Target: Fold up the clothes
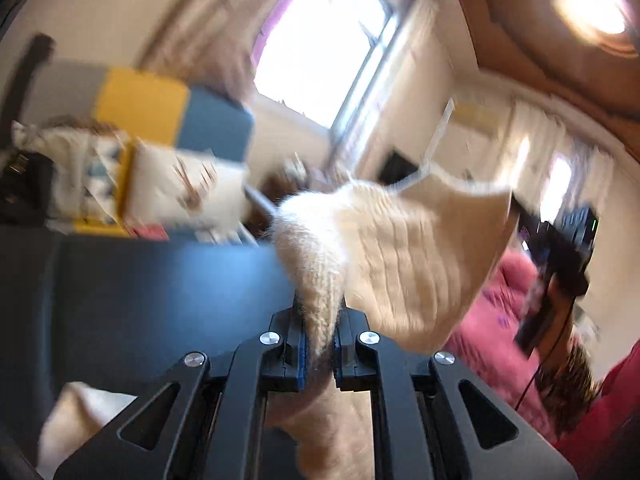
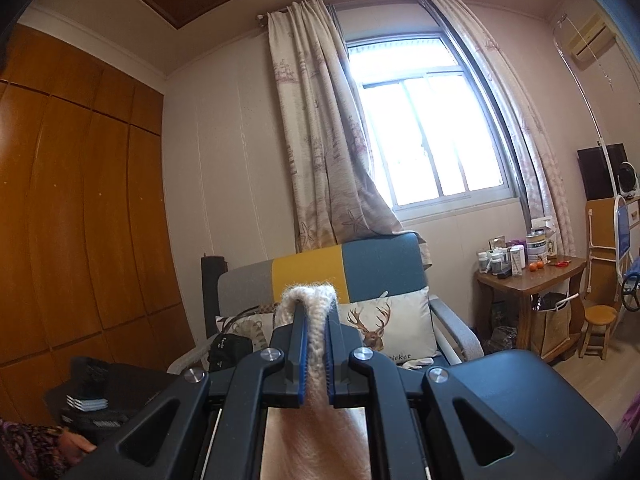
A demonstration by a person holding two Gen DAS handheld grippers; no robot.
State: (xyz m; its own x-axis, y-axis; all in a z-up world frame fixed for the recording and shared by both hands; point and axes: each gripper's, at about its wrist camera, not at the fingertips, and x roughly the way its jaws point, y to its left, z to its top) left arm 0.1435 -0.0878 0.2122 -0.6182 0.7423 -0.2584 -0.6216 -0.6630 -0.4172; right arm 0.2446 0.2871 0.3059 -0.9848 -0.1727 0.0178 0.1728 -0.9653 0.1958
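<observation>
A cream fuzzy knitted garment [image 1: 392, 256] is pinched by both grippers. In the left wrist view my left gripper [image 1: 319, 320] is shut on a bunched fold of it, and the knit fans out up and to the right in mid-air, blurred. More of it hangs below the jaws. In the right wrist view my right gripper [image 2: 315, 320] is shut on another edge of the cream garment [image 2: 309, 294], which loops over the fingertips and drops out of sight beneath.
A dark blue table surface [image 1: 160, 288] lies below the left gripper. Ahead stands an armchair [image 2: 380, 264] in grey, yellow and blue with a deer cushion [image 2: 388, 324]. Wooden wardrobe [image 2: 80, 200] at left, cluttered side table [image 2: 532, 280] and stool [image 2: 599, 316] at right. Pink fabric [image 1: 496, 320] lies to the right.
</observation>
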